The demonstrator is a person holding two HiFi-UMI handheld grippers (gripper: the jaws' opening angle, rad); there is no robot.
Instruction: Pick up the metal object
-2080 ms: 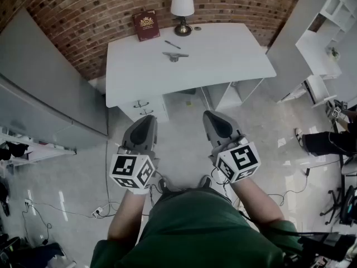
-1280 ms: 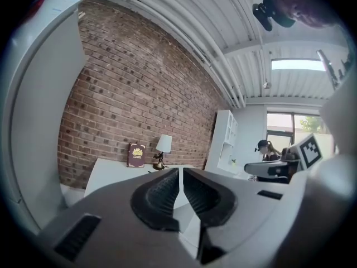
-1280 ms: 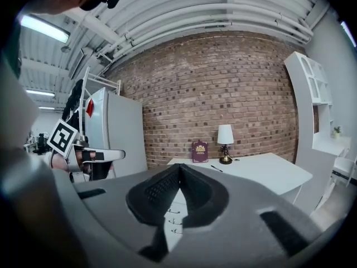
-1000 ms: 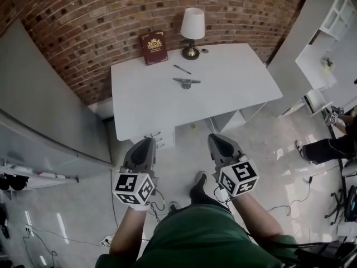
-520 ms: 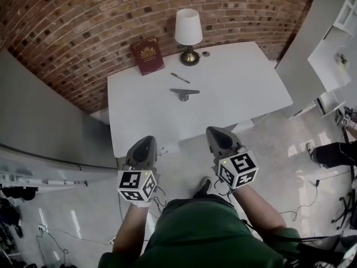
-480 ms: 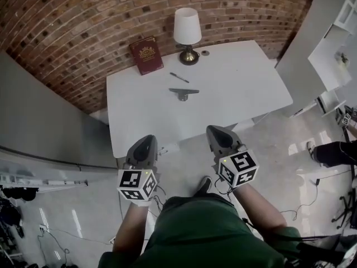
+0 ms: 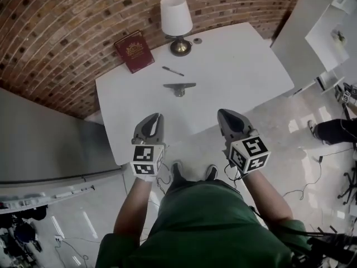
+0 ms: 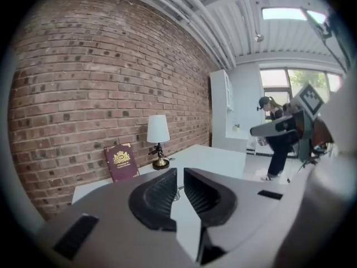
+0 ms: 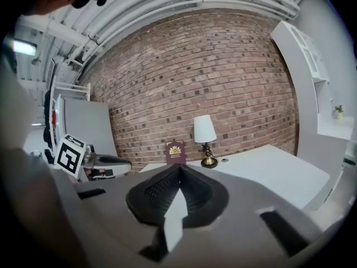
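The metal object (image 7: 179, 87), a small grey T-shaped piece, lies flat near the middle of the white table (image 7: 240, 66) in the head view. My left gripper (image 7: 155, 116) hovers at the table's front edge, short of the piece and a little left of it. Its jaws are shut and empty (image 8: 179, 171). My right gripper (image 7: 223, 114) is held level with it further right, over the same front edge, jaws shut with nothing between them (image 9: 179, 166). Both point toward the brick wall.
A black pen (image 7: 173, 71) lies just behind the metal object. At the back of the table stand a dark red book (image 7: 134, 51), a white-shaded lamp (image 7: 176, 24) and a small round item (image 7: 197, 40). A grey cabinet (image 7: 44, 133) flanks the left; a person's legs (image 7: 334, 130) show right.
The person has stepped up to the table, so both grippers now reach its front edge instead of hanging over the floor. Both stay shut. Nothing on the table moved.
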